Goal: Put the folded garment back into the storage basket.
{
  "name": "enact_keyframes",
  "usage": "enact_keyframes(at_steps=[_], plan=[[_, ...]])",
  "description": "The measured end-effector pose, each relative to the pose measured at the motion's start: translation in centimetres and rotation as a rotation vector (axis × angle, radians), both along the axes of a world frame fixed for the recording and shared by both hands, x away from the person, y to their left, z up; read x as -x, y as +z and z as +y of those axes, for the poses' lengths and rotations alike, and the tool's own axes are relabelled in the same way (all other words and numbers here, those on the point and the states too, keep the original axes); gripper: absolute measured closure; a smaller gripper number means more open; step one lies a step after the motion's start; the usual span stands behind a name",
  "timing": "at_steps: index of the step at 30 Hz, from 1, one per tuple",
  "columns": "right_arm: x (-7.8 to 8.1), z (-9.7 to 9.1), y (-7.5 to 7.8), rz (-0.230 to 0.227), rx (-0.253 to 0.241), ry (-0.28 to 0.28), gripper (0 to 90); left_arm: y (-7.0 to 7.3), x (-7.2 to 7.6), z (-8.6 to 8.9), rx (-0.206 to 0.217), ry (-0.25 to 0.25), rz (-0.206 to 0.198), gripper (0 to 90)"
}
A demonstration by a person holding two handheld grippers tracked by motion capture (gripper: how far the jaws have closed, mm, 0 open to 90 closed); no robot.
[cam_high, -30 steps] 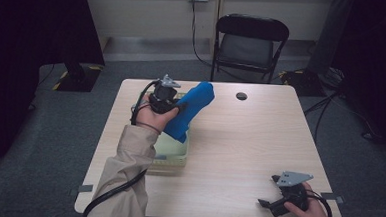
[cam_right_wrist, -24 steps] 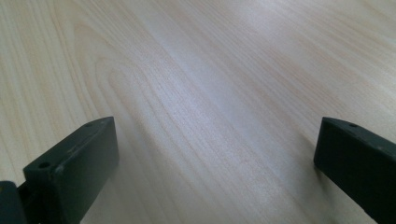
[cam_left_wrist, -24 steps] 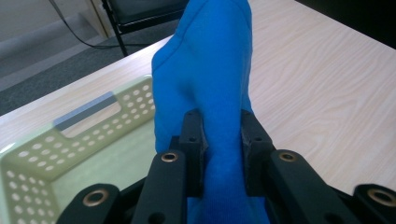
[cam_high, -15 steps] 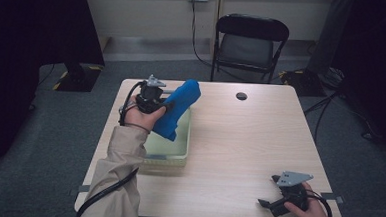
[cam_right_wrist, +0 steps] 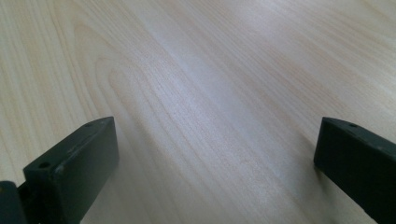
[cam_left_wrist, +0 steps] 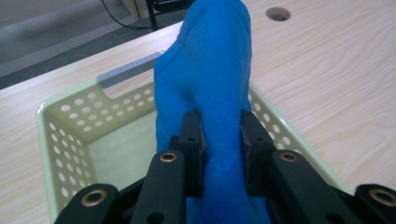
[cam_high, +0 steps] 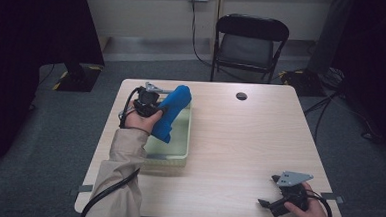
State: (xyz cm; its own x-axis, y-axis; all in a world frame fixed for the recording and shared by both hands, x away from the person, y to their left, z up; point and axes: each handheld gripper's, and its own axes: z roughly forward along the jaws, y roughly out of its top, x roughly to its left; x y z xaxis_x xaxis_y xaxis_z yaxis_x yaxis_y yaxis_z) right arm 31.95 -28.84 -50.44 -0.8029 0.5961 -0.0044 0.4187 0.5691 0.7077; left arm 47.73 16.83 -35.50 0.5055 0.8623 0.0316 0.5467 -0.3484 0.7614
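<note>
Presently, a blue cloth item (cam_high: pixel 172 111) is clamped in the left gripper (cam_high: pixel 149 102), which is held by the left hand (cam_high: pixel 141 118) above the left part of the table (cam_high: pixel 239 151). As seen in the left gripper view, the jaws are closed firmly on the blue cloth item (cam_left_wrist: pixel 205 93), with the fabric pinched between both black pads (cam_left_wrist: pixel 192 149) and bulging upward beyond them. The item is suspended over a pale green perforated basket (cam_high: pixel 176 150), which is placed on the left half of the table, with its far end near the table's far edge. In the left gripper view, the basket (cam_left_wrist: pixel 65 121) is shown directly below and behind the cloth, with a grey handle strip (cam_left_wrist: pixel 128 72) on its far rim. In the high view, the lower end of the cloth is seen hanging into the basket's opening, while its upper end is tilted toward the far right; whether the cloth is touching the basket's floor cannot be determined. The right gripper (cam_high: pixel 276 200) is held by the right hand (cam_high: pixel 308 212) at the near right corner of the table, well apart from the basket. Its jaws are spread wide, and nothing is held between them; bare wood grain (cam_right_wrist: pixel 210 107) is shown between the two jaws in the right gripper view. A round cable hole (cam_high: pixel 241 96) is located at the far middle of the table, and a black folding chair (cam_high: pixel 249 44) is positioned beyond the far edge.
</note>
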Motion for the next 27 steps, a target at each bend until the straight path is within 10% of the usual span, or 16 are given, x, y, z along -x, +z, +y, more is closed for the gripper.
enact_keyframes(at_steps=[27], plan=[[0.0,0.0,0.0,0.000,0.000,0.000,0.0,-6.7,-1.9,-1.0,-0.022,0.053,0.131,72.8]])
